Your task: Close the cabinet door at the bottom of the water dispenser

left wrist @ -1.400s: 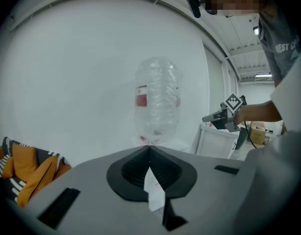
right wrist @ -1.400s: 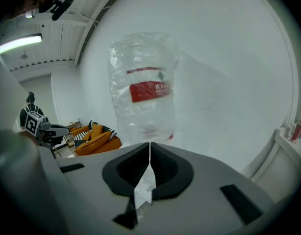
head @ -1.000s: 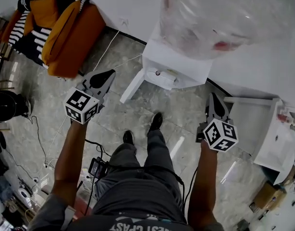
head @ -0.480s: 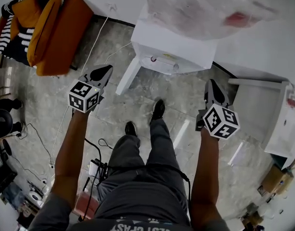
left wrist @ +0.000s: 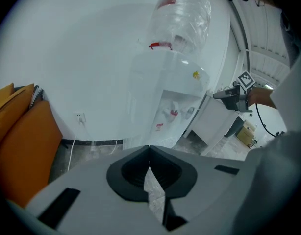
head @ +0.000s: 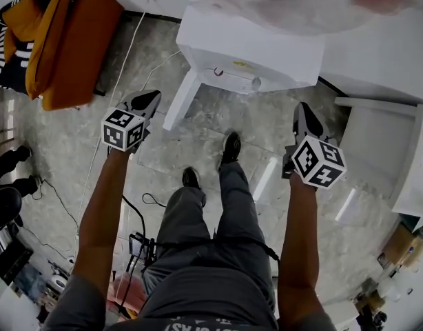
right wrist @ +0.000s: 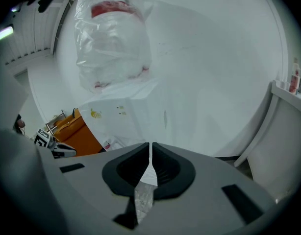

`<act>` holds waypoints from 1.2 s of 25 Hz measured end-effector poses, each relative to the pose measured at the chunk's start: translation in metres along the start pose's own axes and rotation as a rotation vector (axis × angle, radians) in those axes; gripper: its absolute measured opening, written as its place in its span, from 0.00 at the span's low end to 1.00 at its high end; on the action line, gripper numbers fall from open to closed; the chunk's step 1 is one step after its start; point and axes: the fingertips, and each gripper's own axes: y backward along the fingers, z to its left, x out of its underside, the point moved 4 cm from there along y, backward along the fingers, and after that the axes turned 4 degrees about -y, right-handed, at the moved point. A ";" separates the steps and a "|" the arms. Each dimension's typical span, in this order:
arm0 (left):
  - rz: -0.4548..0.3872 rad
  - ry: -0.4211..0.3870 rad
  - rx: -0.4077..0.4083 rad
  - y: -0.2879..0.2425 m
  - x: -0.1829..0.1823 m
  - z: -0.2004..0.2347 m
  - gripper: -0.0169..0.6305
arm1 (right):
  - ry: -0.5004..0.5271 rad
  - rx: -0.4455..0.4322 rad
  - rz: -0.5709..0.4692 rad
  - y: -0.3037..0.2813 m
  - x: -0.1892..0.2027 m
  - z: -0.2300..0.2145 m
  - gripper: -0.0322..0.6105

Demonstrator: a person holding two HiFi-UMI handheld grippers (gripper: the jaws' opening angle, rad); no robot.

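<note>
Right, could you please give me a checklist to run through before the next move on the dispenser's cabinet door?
1. The cabinet door stands open, swung out from the water dispenser: ok, ready to close.
2. The left gripper is beside the door, not touching it: ok.
3. The left fingers are together, nothing between: ok for a push.
4. The right gripper is away from the door, right fingers together, empty: ok.
5. The shoe in front of the dispenser is outside the door's swing: cannot tell.
6. Nothing sticks out of the cabinet: cannot tell, its inside is hidden.
</note>
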 end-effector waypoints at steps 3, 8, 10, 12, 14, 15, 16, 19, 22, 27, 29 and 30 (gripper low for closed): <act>0.027 0.008 -0.003 -0.017 0.019 0.008 0.05 | -0.005 0.002 0.012 -0.010 0.012 -0.003 0.10; 0.087 0.053 0.003 -0.047 0.054 0.017 0.05 | -0.016 0.005 0.034 -0.023 0.032 -0.010 0.10; 0.107 0.069 0.009 -0.058 0.067 0.019 0.05 | -0.019 0.009 0.042 -0.026 0.040 -0.013 0.10; 0.121 0.076 0.015 -0.068 0.077 0.021 0.05 | -0.020 0.014 0.047 -0.029 0.046 -0.018 0.10; 0.131 0.077 0.016 -0.076 0.086 0.023 0.05 | -0.021 0.018 0.051 -0.033 0.051 -0.021 0.10; 0.135 0.080 0.016 -0.080 0.090 0.023 0.05 | -0.021 0.021 0.053 -0.034 0.054 -0.023 0.10; 0.139 0.086 0.016 -0.083 0.094 0.025 0.05 | -0.022 0.023 0.055 -0.036 0.058 -0.025 0.10; 0.150 0.108 0.022 -0.096 0.107 0.028 0.05 | -0.027 0.033 0.062 -0.041 0.067 -0.032 0.10; 0.165 0.130 0.029 -0.110 0.120 0.033 0.05 | -0.032 0.039 0.069 -0.047 0.078 -0.037 0.10; 0.189 0.166 0.025 -0.126 0.139 0.040 0.06 | -0.041 0.047 0.077 -0.052 0.092 -0.044 0.10; 0.202 0.170 0.023 -0.131 0.145 0.042 0.12 | -0.044 0.051 0.079 -0.054 0.096 -0.047 0.10; 0.208 0.172 0.023 -0.134 0.148 0.043 0.14 | -0.045 0.053 0.079 -0.054 0.098 -0.049 0.10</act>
